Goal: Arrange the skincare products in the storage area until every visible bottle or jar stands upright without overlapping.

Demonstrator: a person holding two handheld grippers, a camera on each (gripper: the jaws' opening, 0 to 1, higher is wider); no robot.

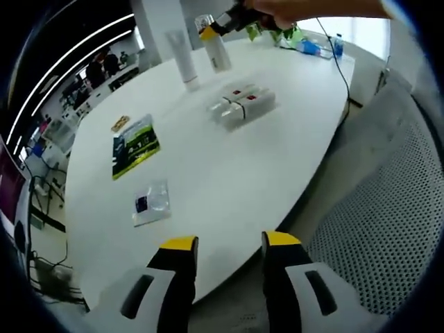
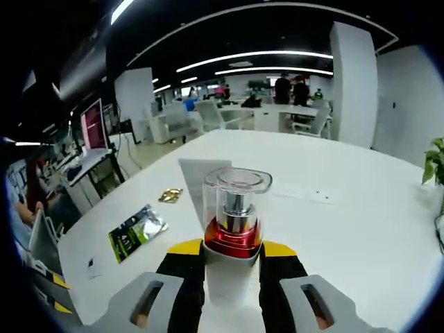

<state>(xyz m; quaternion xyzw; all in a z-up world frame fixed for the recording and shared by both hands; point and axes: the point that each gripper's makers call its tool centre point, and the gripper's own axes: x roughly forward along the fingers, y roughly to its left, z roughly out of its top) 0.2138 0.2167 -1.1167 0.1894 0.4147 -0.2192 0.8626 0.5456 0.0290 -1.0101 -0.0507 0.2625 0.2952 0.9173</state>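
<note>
A white pump bottle (image 2: 236, 229) with a clear cap and a red ring stands upright between the jaws of my right gripper (image 2: 232, 251), which is shut on it. In the left gripper view the same bottle (image 1: 218, 52) is at the table's far side, and the right gripper (image 1: 223, 26) holds it near its top. A white tube (image 1: 184, 59) stands upright just left of it; in the right gripper view the tube (image 2: 196, 182) is right behind the bottle. A clear pack of small items (image 1: 243, 105) lies flat mid-table. My left gripper (image 1: 231, 243) is open and empty over the table's near edge.
On the white table (image 1: 229, 173) lie a green sachet (image 1: 135, 146), a small clear packet (image 1: 151, 202) and a gold wrapper (image 1: 120, 123). A grey mesh chair (image 1: 388, 222) stands at the right. Green items and a water bottle (image 1: 337, 44) sit at the far end.
</note>
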